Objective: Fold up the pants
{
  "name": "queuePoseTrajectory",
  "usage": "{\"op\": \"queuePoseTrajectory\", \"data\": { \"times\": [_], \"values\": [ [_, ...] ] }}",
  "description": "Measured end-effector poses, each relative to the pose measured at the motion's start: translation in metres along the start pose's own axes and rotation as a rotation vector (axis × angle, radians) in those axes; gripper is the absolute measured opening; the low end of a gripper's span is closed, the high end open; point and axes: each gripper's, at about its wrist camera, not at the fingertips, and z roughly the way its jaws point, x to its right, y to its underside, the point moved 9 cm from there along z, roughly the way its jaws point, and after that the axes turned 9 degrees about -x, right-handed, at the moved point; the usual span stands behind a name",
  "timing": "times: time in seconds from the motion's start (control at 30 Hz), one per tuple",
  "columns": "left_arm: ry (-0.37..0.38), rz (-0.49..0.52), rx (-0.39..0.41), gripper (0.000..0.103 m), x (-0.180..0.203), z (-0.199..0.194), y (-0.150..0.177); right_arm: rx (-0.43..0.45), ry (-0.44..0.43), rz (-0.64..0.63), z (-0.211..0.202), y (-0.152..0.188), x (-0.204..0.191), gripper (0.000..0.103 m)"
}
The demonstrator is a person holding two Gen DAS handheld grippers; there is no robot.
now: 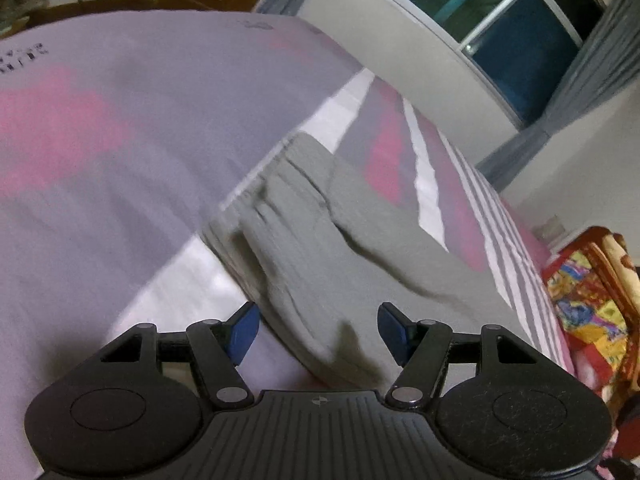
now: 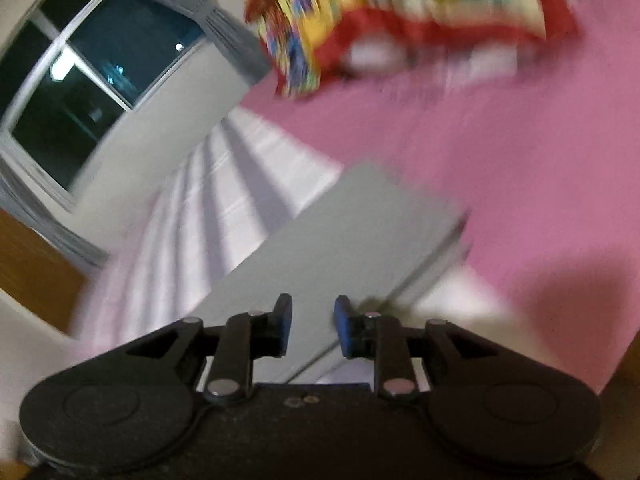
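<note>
Although the left wrist view is smeared by motion, it shows the grey pants (image 1: 320, 248) lying on the pink, white and lilac bed sheet (image 1: 100, 152), which serves as the landmark here. The waistband end sits farther up the sheet, towards the window (image 1: 500, 28), and the cloth runs back under the left gripper (image 1: 318, 330). Its blue pads stand well apart, with the cloth below them and nothing pinched. The fabric looks rumpled, with loose creases, so this end seems unfinished.

In the right wrist view, a flat grey panel of the pants lies across the same sheet where the stripes meet the pink field, and its far edge appears doubled, which suggests one fold is already laid. The right gripper (image 2: 313, 326) is parted a little, hovering over the near edge with nothing clamped. A bright patterned blanket (image 2: 360, 12) sits well beyond, at the far side of the sheet. Smoothing and further folds likely remain.
</note>
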Motion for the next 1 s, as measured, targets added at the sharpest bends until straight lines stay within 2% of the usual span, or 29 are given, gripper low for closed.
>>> {"op": "queuePoseTrajectory", "data": {
  "times": [0.07,0.17,0.33,0.37,0.4,0.5,0.53,0.6,0.63,0.67,0.7,0.77,0.87,0.93,1.0],
  "values": [
    [-0.002,0.019,-0.02,0.065,0.005,0.004,0.008,-0.037,-0.048,0.078,0.01,0.012,0.004,0.025],
    [0.005,0.026,-0.04,0.065,0.008,0.008,0.017,-0.086,-0.066,0.146,0.026,0.016,0.011,0.025],
    [0.008,0.013,-0.044,0.065,0.007,0.01,0.025,-0.106,-0.1,0.238,0.04,0.013,0.021,0.022],
    [0.009,0.01,-0.044,0.065,0.007,0.01,0.025,-0.1,-0.094,0.242,0.041,0.012,0.022,0.01],
    [0.007,0.007,-0.045,0.065,0.006,0.009,0.026,-0.09,-0.068,0.202,0.039,0.011,0.02,0.004],
    [0.005,0.022,-0.053,0.065,0.006,0.006,0.028,-0.025,-0.065,0.07,0.015,0.017,-0.001,0.003],
    [0.005,0.026,-0.056,0.065,0.004,0.006,0.029,-0.025,-0.044,0.056,0.013,0.019,0.001,0.003],
    [0.008,0.015,-0.058,0.065,0.001,0.005,0.028,-0.082,0.032,0.057,0.029,0.023,0.019,0.001],
    [0.006,0.008,-0.055,0.065,0.0,0.004,0.027,-0.094,0.015,0.083,0.034,0.024,0.024,0.001],
    [0.005,0.009,-0.053,0.065,0.001,0.002,0.027,-0.094,0.001,0.098,0.033,0.022,0.022,0.004],
    [0.004,0.013,-0.052,0.065,0.002,0.0,0.028,-0.08,-0.002,0.093,0.028,0.021,0.016,0.014],
    [0.009,0.032,-0.049,0.065,0.007,-0.003,0.031,-0.046,0.011,0.052,0.017,0.023,0.0,0.026],
    [0.03,0.036,-0.025,0.065,0.013,-0.005,0.031,0.017,0.015,-0.059,0.004,0.033,-0.026,0.026],
    [0.035,0.017,0.006,0.064,0.013,-0.006,0.027,0.005,-0.013,-0.114,0.007,0.043,-0.045,0.025],
    [0.052,-0.034,0.038,0.064,0.007,-0.01,0.022,0.004,0.012,-0.158,0.015,0.046,-0.055,0.025]
  ]
}}
